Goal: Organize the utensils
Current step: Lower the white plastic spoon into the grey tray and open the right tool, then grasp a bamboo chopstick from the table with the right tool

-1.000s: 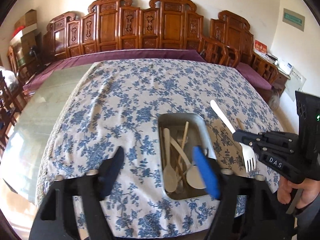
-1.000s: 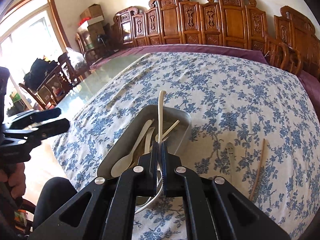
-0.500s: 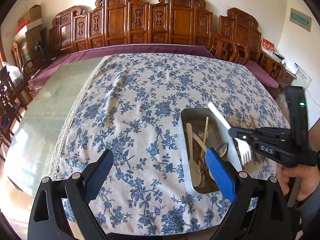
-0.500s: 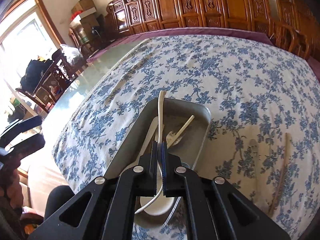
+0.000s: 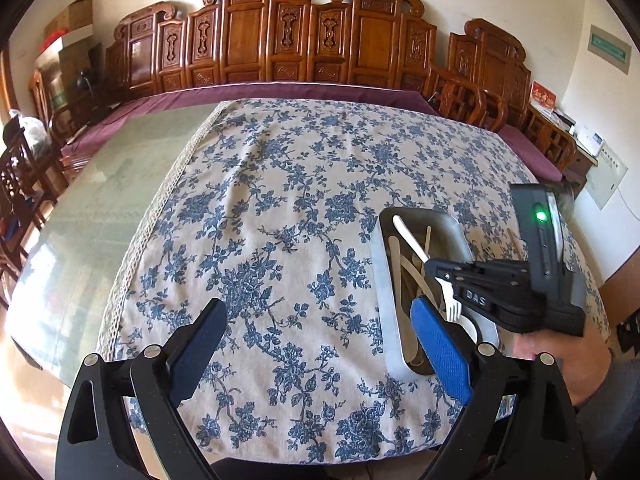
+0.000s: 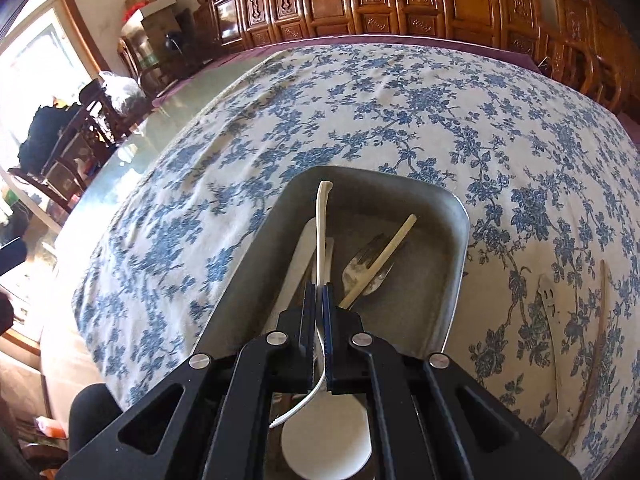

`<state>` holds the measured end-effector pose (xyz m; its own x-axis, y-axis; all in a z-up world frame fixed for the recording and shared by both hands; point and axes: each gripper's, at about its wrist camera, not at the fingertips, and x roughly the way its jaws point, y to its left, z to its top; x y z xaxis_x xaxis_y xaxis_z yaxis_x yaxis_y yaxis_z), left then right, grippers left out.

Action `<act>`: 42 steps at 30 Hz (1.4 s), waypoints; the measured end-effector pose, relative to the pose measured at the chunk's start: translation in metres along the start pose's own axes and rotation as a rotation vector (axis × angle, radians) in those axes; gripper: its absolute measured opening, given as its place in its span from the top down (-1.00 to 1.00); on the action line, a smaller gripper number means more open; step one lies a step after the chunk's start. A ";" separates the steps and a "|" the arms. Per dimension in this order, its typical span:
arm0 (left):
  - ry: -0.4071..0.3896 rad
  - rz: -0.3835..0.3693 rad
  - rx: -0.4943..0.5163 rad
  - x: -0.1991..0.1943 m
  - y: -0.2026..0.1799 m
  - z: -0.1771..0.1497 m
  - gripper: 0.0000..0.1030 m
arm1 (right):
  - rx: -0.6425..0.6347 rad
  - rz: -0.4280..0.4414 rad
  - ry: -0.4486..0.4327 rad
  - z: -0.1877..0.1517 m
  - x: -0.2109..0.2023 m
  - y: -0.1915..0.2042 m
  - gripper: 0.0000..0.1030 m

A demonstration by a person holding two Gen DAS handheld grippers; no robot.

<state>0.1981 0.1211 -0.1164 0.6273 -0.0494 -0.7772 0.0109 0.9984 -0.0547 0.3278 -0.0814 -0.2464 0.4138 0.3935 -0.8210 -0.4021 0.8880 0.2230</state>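
A grey metal tray point(image 5: 384, 280) point(image 6: 452, 248) lies on the floral tablecloth and holds several utensils: white spoons, a metal fork point(image 6: 364, 268) and a wooden chopstick point(image 6: 384, 256). My right gripper point(image 6: 318, 292) point(image 5: 434, 270) is shut on a white plastic fork point(image 6: 321, 232) point(image 5: 408, 238) and holds it low over the tray, handle pointing away. My left gripper point(image 5: 316, 340) is open and empty, above the cloth left of the tray, its right blue pad at the tray's near end.
A clear spoon point(image 6: 546, 320) and a wooden chopstick point(image 6: 598, 340) lie on the cloth right of the tray. Bare glass tabletop point(image 5: 100, 200) extends left of the cloth. Carved wooden chairs point(image 5: 280, 40) line the far side.
My right gripper has carried the white fork left and down over the tray. My left gripper has shifted left, so the tray now sits to its right.
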 end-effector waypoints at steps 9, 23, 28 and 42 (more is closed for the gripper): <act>-0.002 -0.014 0.017 -0.001 -0.015 -0.004 -0.74 | -0.023 -0.022 0.009 0.003 0.007 -0.008 0.86; 0.000 -0.067 0.054 0.005 -0.058 -0.002 -0.74 | -0.060 -0.029 -0.095 -0.020 -0.079 -0.067 0.83; -0.004 -0.092 0.070 0.008 -0.082 -0.001 -0.74 | -0.035 -0.131 -0.087 -0.041 -0.097 -0.120 0.78; -0.011 -0.119 0.126 0.024 -0.141 -0.010 -0.74 | 0.118 -0.216 0.018 -0.089 -0.064 -0.200 0.46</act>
<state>0.2040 -0.0211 -0.1336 0.6240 -0.1678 -0.7632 0.1830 0.9809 -0.0661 0.3087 -0.3050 -0.2858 0.4650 0.1885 -0.8650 -0.2074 0.9731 0.1006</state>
